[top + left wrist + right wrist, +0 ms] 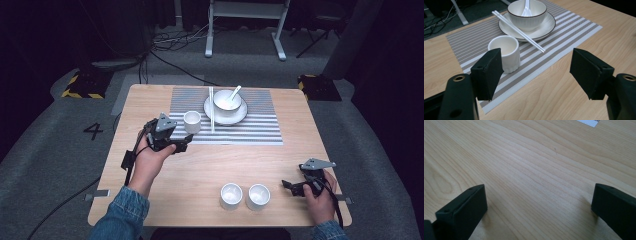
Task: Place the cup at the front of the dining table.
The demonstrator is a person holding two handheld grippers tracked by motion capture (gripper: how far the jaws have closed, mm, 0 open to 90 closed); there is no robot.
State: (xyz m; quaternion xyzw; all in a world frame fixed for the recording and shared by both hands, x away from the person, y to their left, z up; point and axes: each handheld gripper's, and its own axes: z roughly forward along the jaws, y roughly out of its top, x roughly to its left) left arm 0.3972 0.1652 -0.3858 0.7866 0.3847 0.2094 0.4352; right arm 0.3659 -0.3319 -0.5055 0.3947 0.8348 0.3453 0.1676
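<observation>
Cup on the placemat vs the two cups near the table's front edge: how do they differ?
The cup on the placemat stands alone on the striped placemat; the two front cups stand side by side on bare table. The mat cup sits by the left gripper, the pair nearer the right gripper. All are white and upright.

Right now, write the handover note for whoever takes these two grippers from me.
Left gripper: open, holding nothing, at the near left edge of the striped placemat, just short of the white cup that stands on it.
Right gripper: open, empty, low over bare table at the near right.
Two more cups stand side by side near the front edge.
On the mat: plate with bowl and spoon, chopsticks across the plate's left rim.
Done: one cup is on the mat.
Left: probably the two front cups; neither is gripped yet.
</observation>
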